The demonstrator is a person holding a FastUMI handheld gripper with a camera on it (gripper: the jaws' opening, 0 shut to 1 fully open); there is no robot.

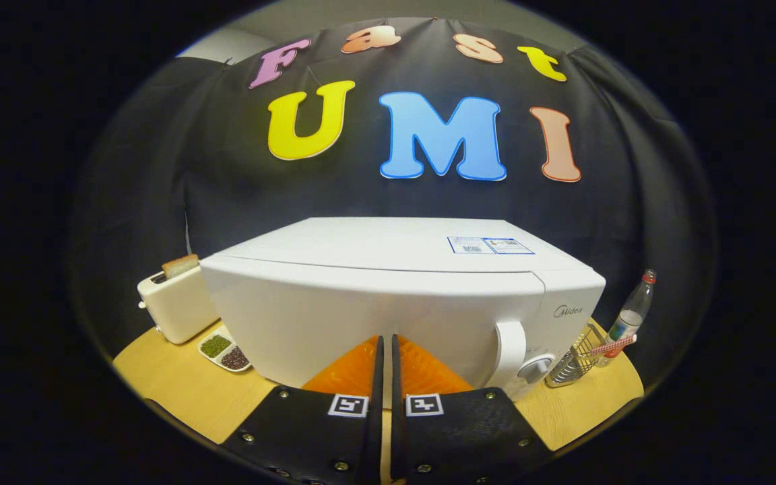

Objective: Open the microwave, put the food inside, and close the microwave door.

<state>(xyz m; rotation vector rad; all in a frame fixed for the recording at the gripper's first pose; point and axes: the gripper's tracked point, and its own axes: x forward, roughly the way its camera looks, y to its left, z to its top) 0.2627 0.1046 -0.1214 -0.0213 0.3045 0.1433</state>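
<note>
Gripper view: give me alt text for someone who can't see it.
A white microwave with its door shut sits just ahead of the gripper, whose fingers are nearly together and hold nothing. A toaster with bread stands at one side, a bottle at the other.

Gripper [386, 343]: fingers brought nearly together, a narrow slit between them, nothing held. Fingers run level and parallel, pointing straight ahead. Tips free, no visible contact with anything.

Hand-held gripper [386, 347]: two flat plates w/ screws, square b/w marker tags, fingers nearly together.
</note>
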